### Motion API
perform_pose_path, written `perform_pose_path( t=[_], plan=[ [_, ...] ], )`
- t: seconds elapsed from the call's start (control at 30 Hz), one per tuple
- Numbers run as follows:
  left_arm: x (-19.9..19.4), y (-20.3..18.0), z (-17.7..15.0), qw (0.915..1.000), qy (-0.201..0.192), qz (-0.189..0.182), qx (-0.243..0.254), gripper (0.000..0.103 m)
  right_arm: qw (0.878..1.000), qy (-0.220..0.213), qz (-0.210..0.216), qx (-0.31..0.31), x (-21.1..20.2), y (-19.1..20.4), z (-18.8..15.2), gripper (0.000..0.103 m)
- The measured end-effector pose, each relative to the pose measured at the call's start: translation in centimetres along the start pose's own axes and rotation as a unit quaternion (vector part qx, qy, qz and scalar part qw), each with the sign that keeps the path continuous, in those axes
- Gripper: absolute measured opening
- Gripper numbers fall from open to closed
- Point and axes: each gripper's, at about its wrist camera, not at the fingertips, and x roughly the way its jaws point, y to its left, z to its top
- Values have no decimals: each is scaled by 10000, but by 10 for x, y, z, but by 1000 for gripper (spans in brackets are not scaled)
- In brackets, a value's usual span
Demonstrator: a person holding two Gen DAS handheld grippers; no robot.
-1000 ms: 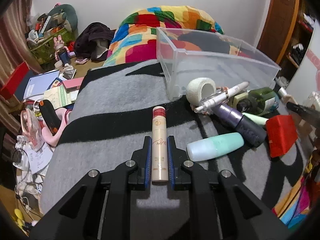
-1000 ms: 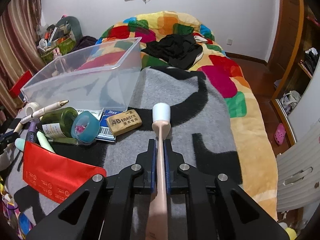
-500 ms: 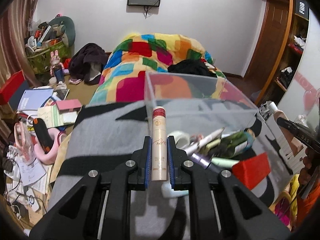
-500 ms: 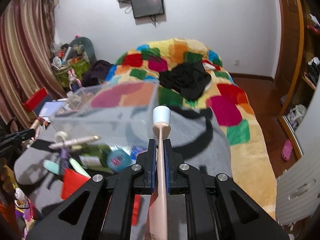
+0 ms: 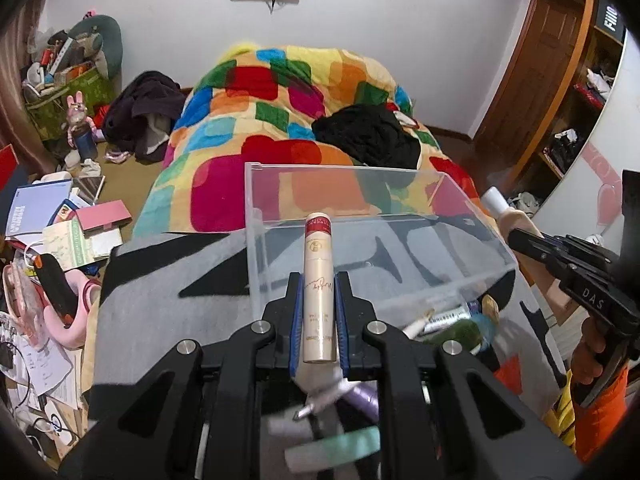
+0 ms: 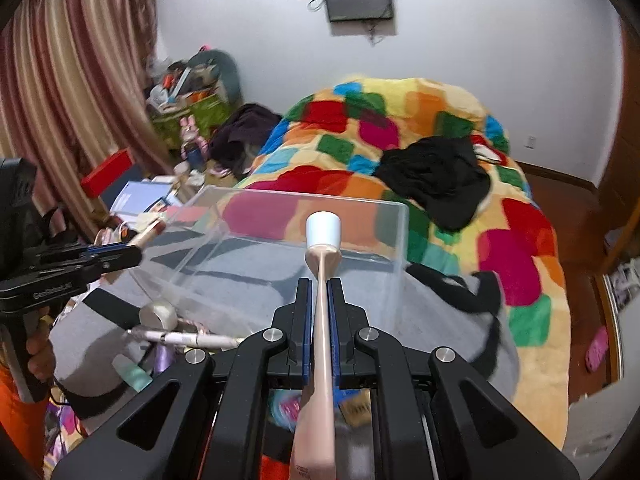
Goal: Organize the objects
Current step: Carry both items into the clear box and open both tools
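1. Both sets of jaws are clamped: my left gripper [image 5: 319,312] holds a cream cylindrical tube with a red band at its top [image 5: 319,280], upright between the blue pads, and my right gripper [image 6: 319,316] is squeezed tight on the flat neck of a pink squeeze tube with a white cap [image 6: 322,264].
2. Ahead of both sits the clear plastic bin [image 5: 360,216], empty so far as I can see, on the grey and black blanket [image 5: 160,292]. Each tube now points over its near wall.
3. To do this step well, I judge I should carry each tube past the rim before loosening, lower them close to the floor of the bin, and keep the two grippers apart so they do not knock together.
4. Compared with a second ago, both grippers have risen and swung toward the bin: the loose clutter of pens, bottles and tape roll [image 6: 158,314], then ahead of me, now lies low and partly under the fingers, and the grips are unchanged.
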Motion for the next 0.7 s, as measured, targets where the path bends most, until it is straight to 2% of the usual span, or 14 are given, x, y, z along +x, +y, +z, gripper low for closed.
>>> perform_pose_path(
  t=[0.37, 0.57, 0.7],
  plan=[
    [45, -7, 21, 9984, 558, -16, 23, 14, 9962, 801, 302, -169, 66, 4, 20, 7],
    [61, -13, 23, 9971, 750, -63, 129, 14, 9948, 952, 265, -261, 81, 5, 26, 7],
    [65, -17, 22, 9965, 805, -124, 161, 14, 9935, 1071, 196, -345, 89, 7, 28, 11]
  ],
)
